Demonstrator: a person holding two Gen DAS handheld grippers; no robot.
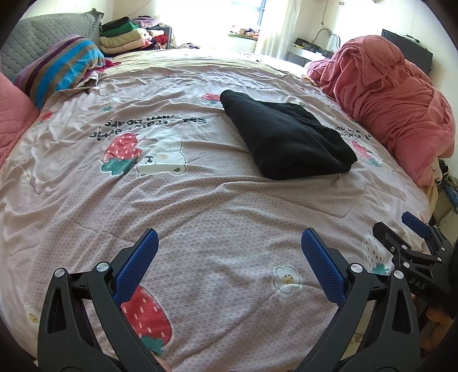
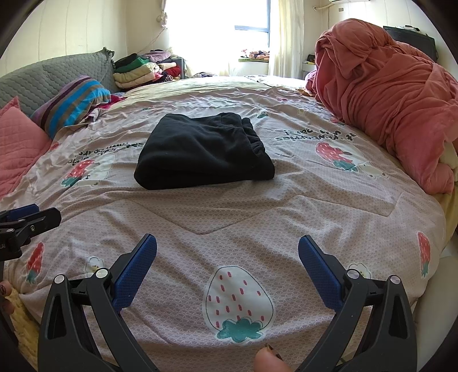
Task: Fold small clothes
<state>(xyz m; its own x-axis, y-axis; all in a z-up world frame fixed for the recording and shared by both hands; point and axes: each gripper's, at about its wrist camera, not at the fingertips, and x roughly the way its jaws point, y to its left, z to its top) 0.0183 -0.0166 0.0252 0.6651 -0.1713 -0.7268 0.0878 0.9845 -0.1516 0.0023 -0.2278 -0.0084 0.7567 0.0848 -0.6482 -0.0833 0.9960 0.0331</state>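
We're in a lived-in home bedroom. A wide bed [image 2: 229,206] fills the view under a wrinkled pink cotton cover printed with strawberries and bears. At ten o'clock, a grey quilted pillow [image 2: 51,80] and a blue-and-purple striped cushion [image 2: 71,100]. At eleven, a stack of folded clothes [image 2: 137,70]. At twelve, a bright curtained window [image 2: 252,31]. At two, a heaped salmon-pink duvet [image 2: 386,100].

1. Left wrist view: low over the near edge of the bed [image 1: 200,206], facing the far window [image 1: 223,17].
2. Right wrist view: alongside, right of it, same heading.
3. Shared: the black folded garment [image 1: 286,137] [image 2: 200,154] mid-bed.
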